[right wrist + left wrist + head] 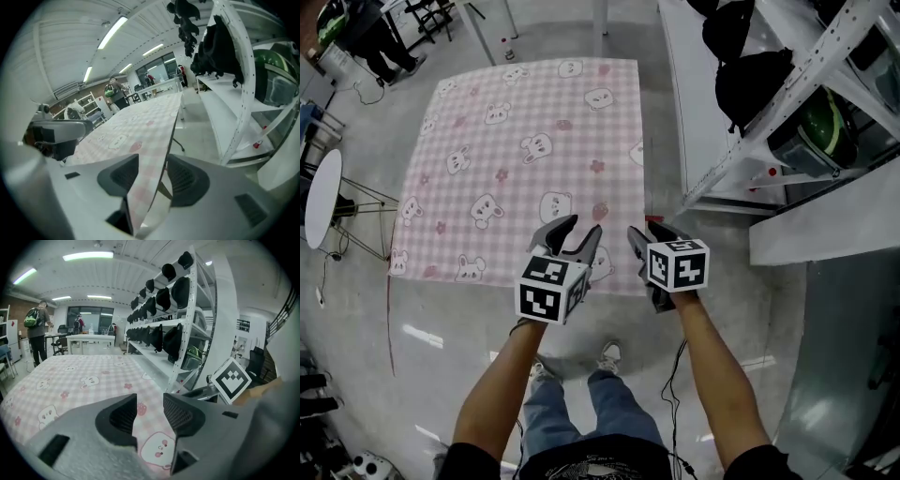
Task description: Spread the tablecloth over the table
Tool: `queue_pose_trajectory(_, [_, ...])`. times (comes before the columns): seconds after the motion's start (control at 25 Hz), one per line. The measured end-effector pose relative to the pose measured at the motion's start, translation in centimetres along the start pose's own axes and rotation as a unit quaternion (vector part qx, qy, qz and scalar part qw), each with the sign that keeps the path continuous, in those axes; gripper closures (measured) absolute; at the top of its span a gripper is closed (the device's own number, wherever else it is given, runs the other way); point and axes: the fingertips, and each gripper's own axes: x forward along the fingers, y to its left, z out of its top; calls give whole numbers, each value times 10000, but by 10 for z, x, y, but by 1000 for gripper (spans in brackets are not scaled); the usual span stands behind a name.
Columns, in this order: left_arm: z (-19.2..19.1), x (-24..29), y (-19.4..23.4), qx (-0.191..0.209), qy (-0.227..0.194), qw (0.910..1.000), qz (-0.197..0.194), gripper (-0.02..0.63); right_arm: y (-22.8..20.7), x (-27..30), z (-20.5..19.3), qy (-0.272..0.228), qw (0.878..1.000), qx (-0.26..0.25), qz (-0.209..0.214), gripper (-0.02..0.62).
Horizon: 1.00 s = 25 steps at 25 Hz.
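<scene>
The tablecloth (525, 159) lay flat, hiding the tabletop. At its near edge the left tongs (581, 227) gaped empty. The right tongs (643, 228) loosely straddled its corner, probably to straighten it.

support: table (177, 141) | on it: pink checked bunny-print tablecloth (525, 159), spread flat over the top

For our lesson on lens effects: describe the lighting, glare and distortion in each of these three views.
Head view: even overhead light, pale glare patches on the glossy floor, tablecloth sharp. Left gripper view: fisheye circle with black corners, ceiling light blown out, shelf rack bowed. Right gripper view: same black corners, shelf rack curved too, nearest tablecloth soft.
</scene>
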Motion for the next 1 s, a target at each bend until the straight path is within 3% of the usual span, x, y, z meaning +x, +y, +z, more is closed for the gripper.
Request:
queue_pose_trajectory(0.28, [-15, 4, 12, -150, 139, 9998, 85, 428, -14, 13, -11, 99, 9980, 631, -23, 480])
queue_pose_trajectory(0.48, [-19, -2, 18, -171, 170, 9996, 158, 428, -14, 8, -6, -135, 9961, 870, 51, 583])
queue_pose_trajectory(1.0, [-16, -17, 26, -168, 155, 9995, 229, 428, -11, 0, -5, -128, 9975, 673, -187, 591])
